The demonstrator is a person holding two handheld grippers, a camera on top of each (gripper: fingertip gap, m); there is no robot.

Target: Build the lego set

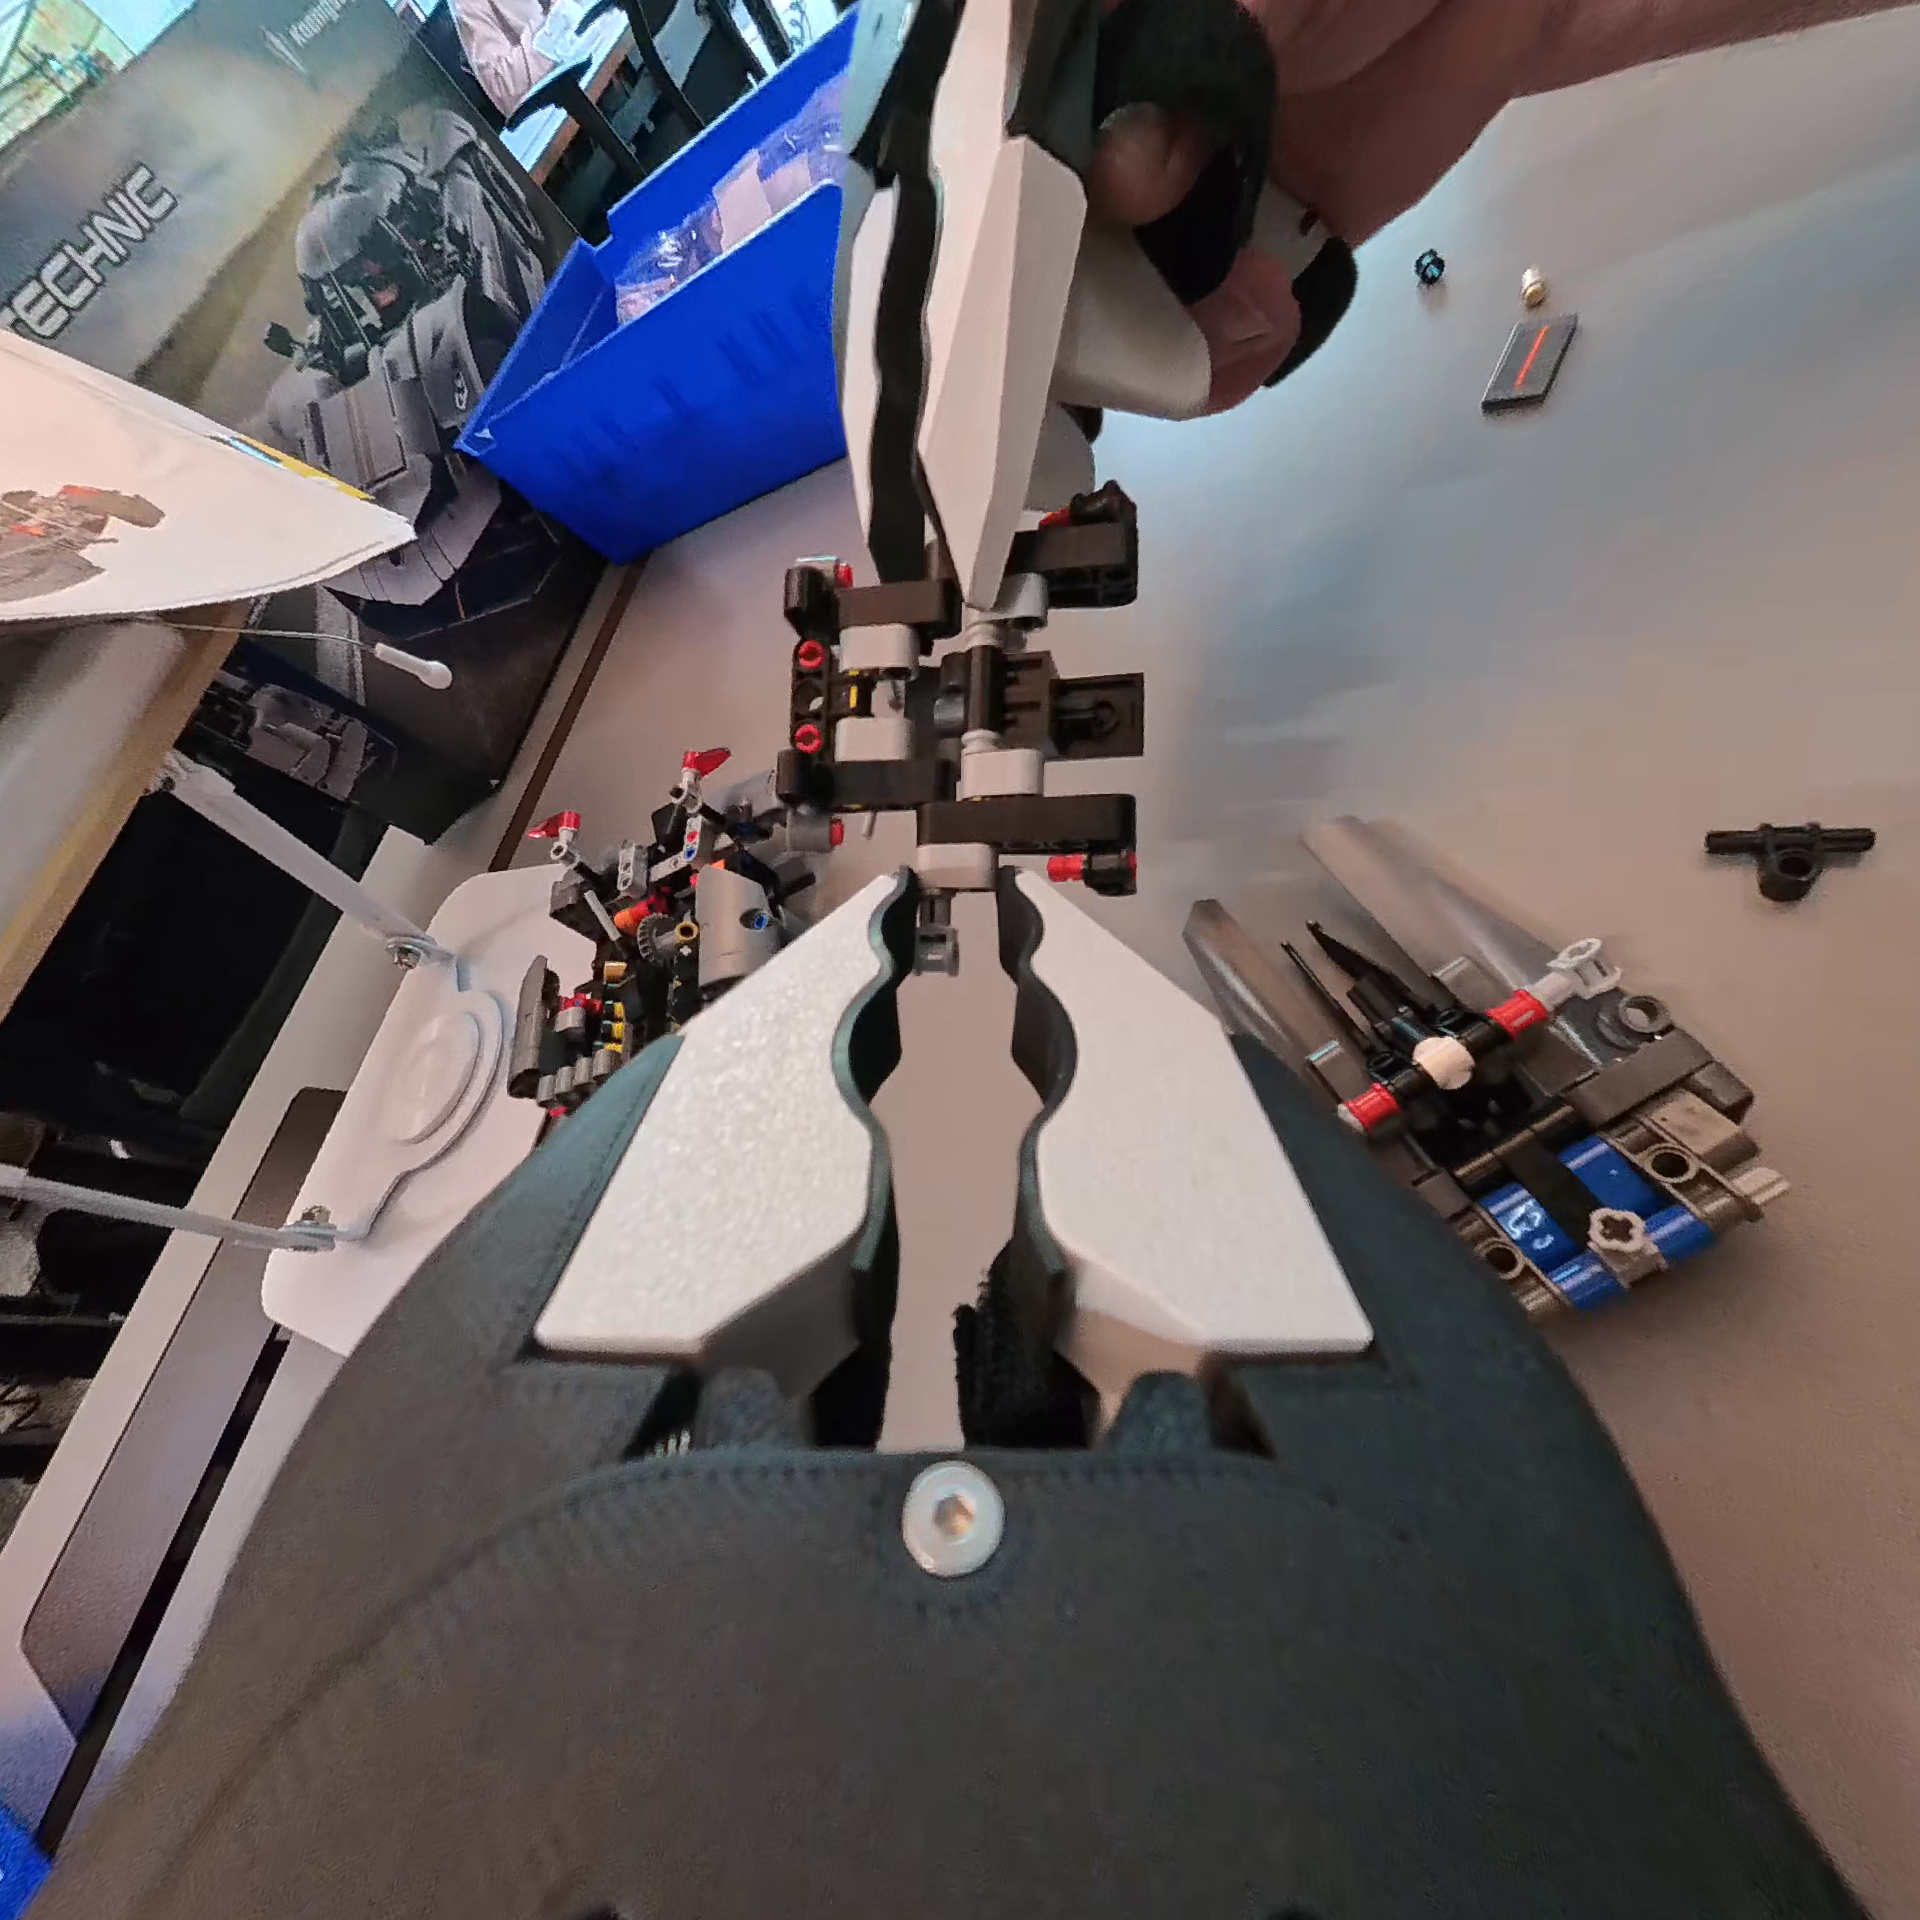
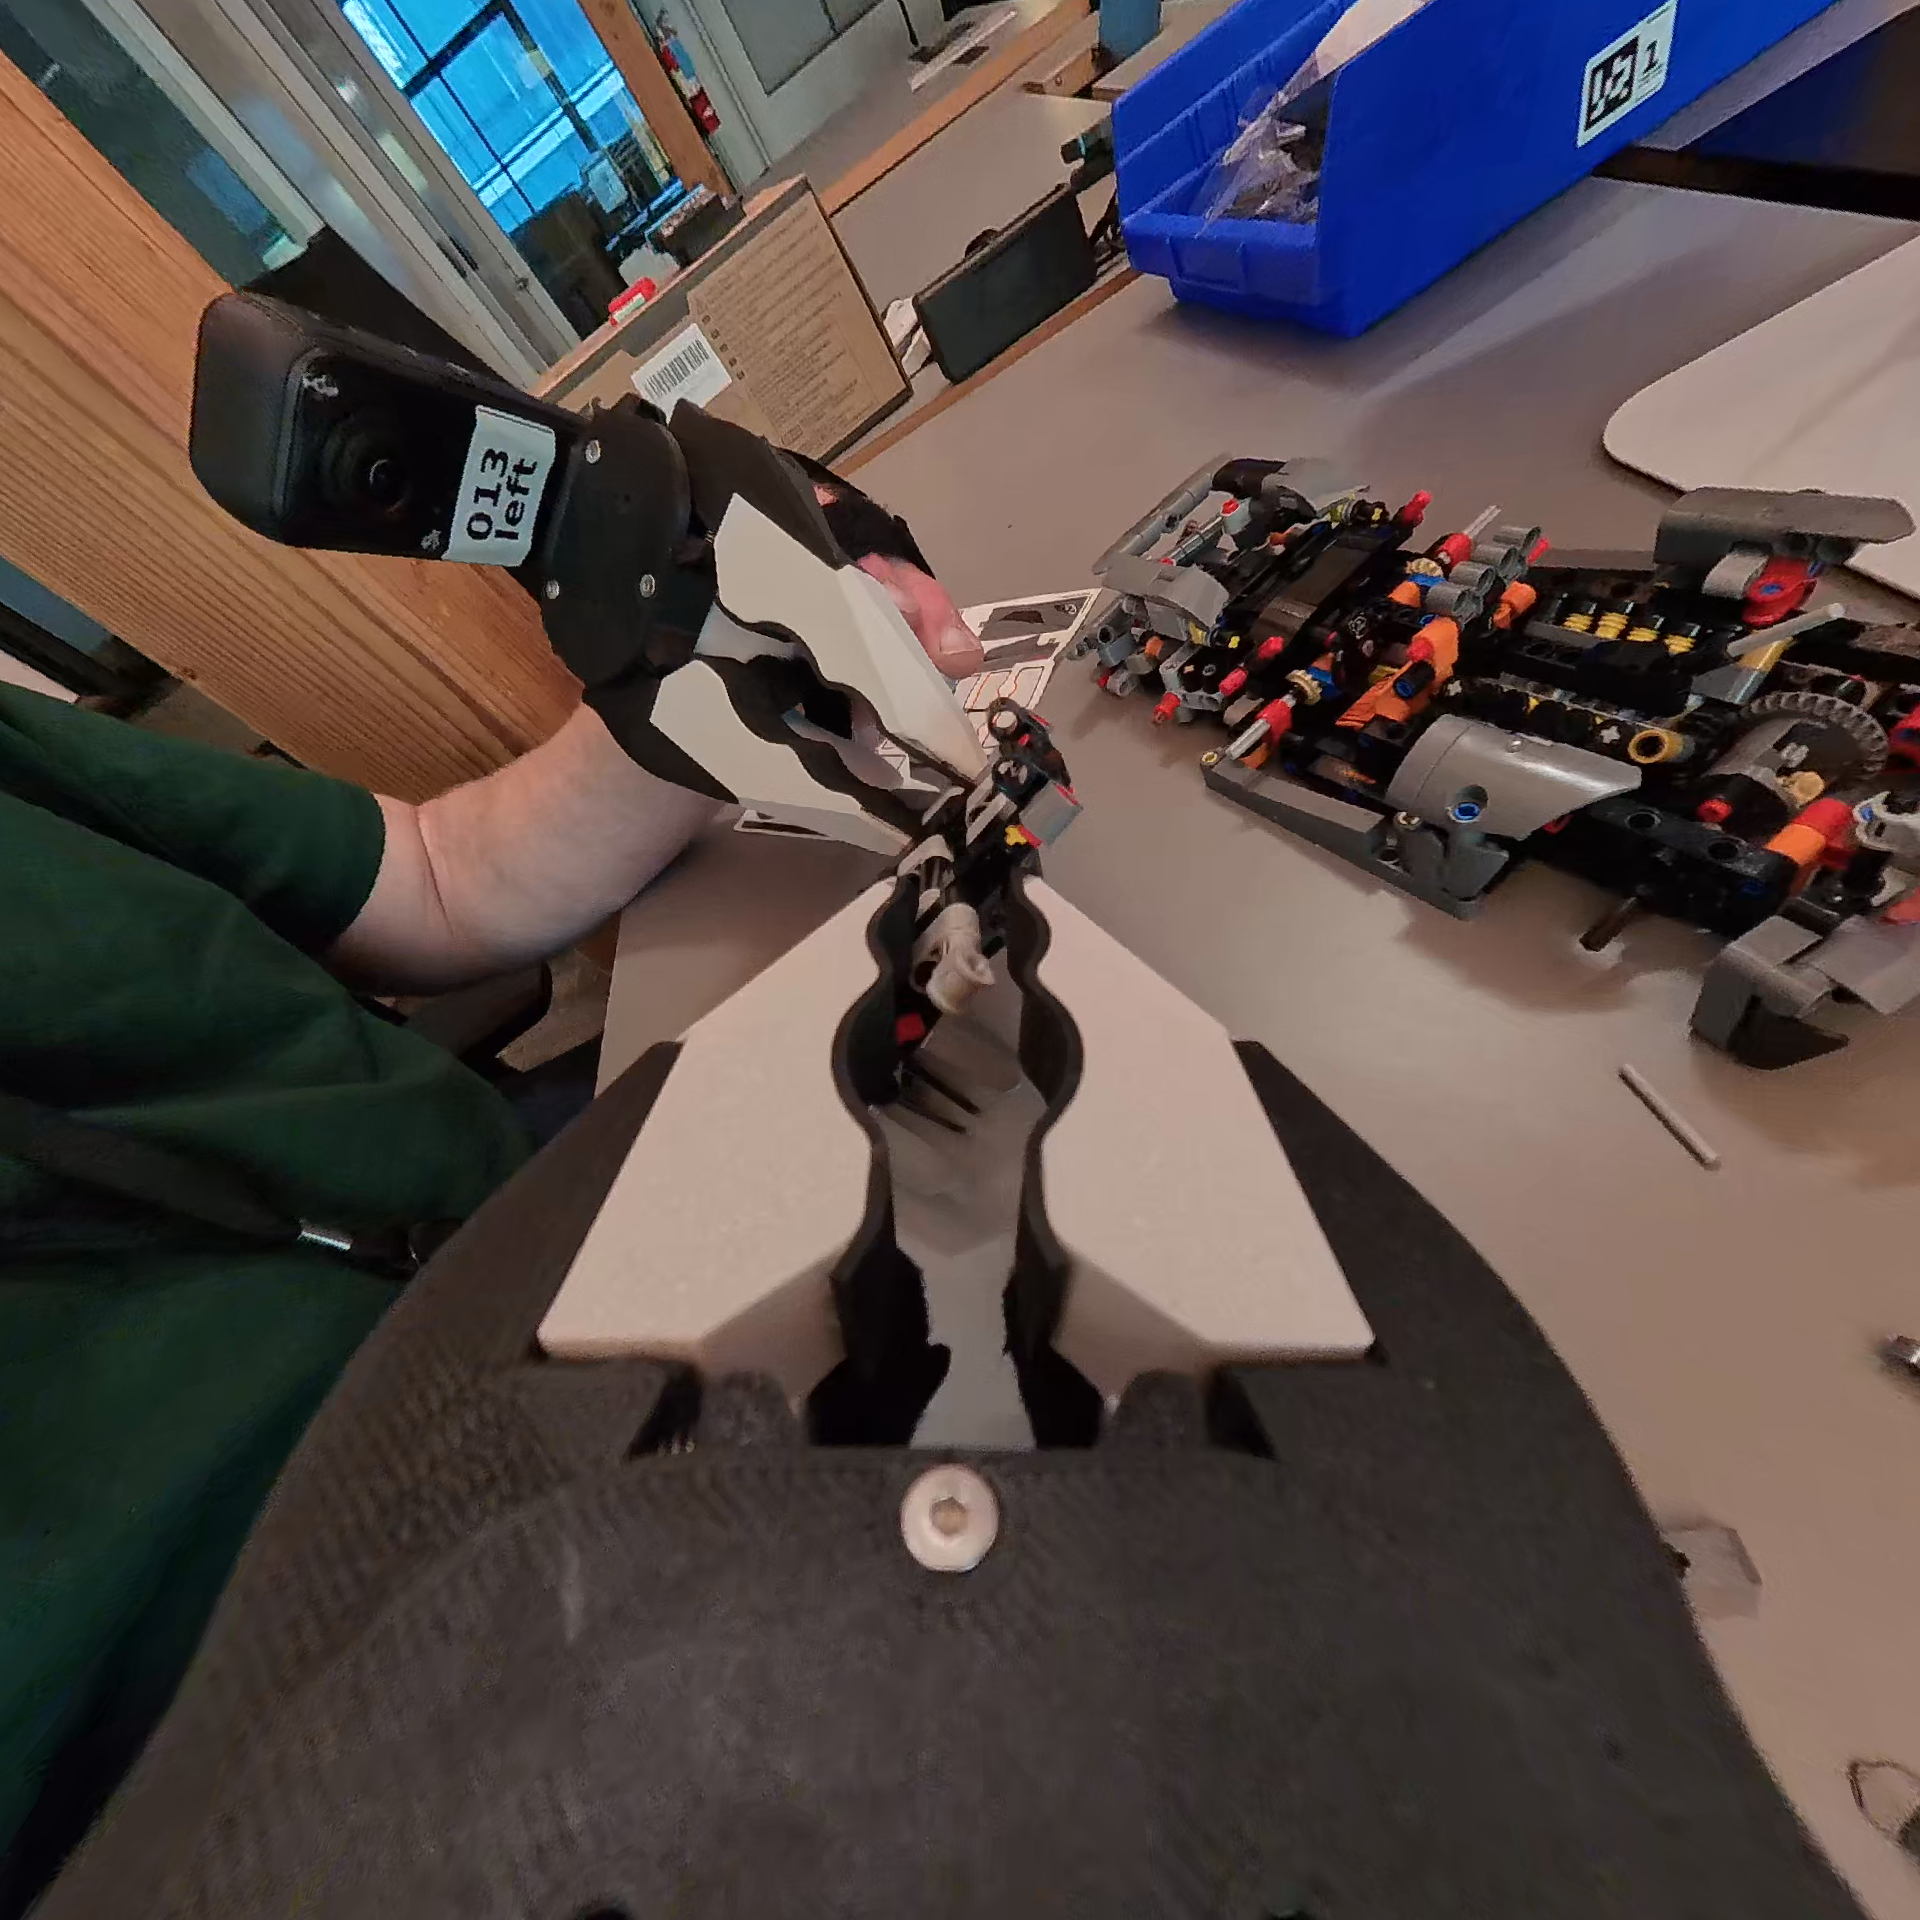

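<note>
Together, left hand-held gripper (image 1: 951, 883) and right hand-held gripper (image 2: 956, 904) pinch lego subassembly (image 1: 961, 717) (above table (image 1: 1455, 623)).

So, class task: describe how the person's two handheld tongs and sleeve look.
Both tongs, left and right, have white faceted fingers with wavy black inner pads on black textured bodies, each with a silver screw. The left carries a black camera with a white label. The sleeve is dark green.

Grey table (image 2: 1299, 1039): lego chassis (image 2: 1507, 707), blue bin (image 2: 1351, 208)

Blue bin (image 2: 1403, 187) beside cardboard box (image 2: 800, 312) on table (image 2: 1351, 1091).
</note>
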